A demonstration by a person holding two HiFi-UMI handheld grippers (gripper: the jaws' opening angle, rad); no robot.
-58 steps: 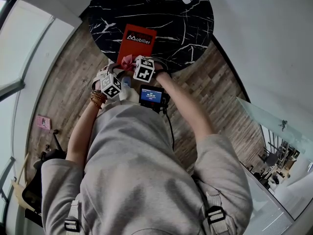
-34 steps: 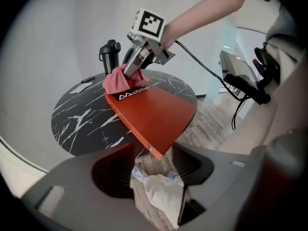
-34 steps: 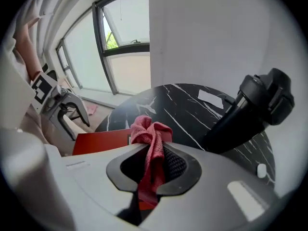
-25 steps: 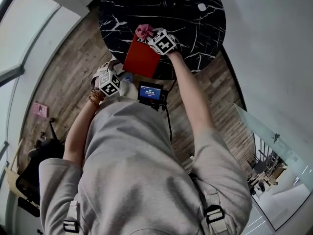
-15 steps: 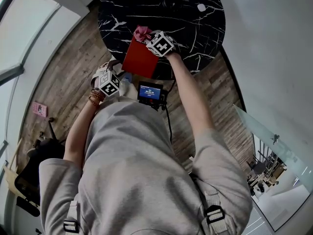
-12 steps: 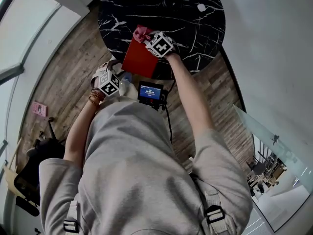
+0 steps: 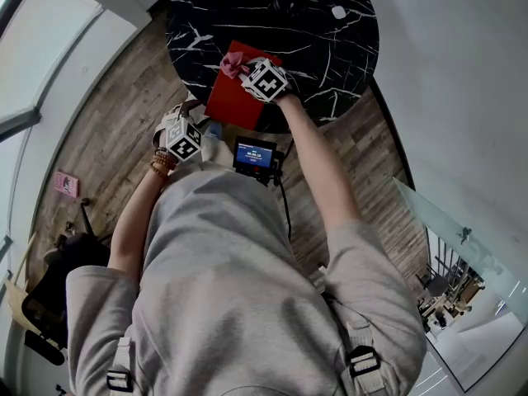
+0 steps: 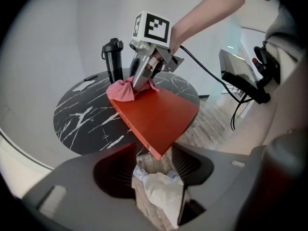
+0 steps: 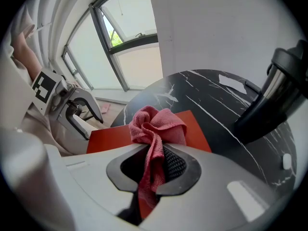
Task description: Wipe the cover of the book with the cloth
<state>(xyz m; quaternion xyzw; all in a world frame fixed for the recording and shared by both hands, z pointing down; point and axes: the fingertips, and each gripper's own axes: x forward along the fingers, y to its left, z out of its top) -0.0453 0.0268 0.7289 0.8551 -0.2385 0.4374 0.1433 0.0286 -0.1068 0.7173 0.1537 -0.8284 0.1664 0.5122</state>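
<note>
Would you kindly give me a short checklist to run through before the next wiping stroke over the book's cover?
1. Cloth gripped: ok. The right gripper is shut on the pink cloth.
2. Cloth on cover: ok. Its bunched end rests on the red book, near the far edge.
3. Book fully supported: not ok. Its near corner juts past the edge of the black table.
4. Book steadied: not ok. The left gripper has its jaws apart, just short of that corner, holding nothing.
5. Stroke path clear: ok. The black flask stands on the table beyond the book, off the cover.
</note>
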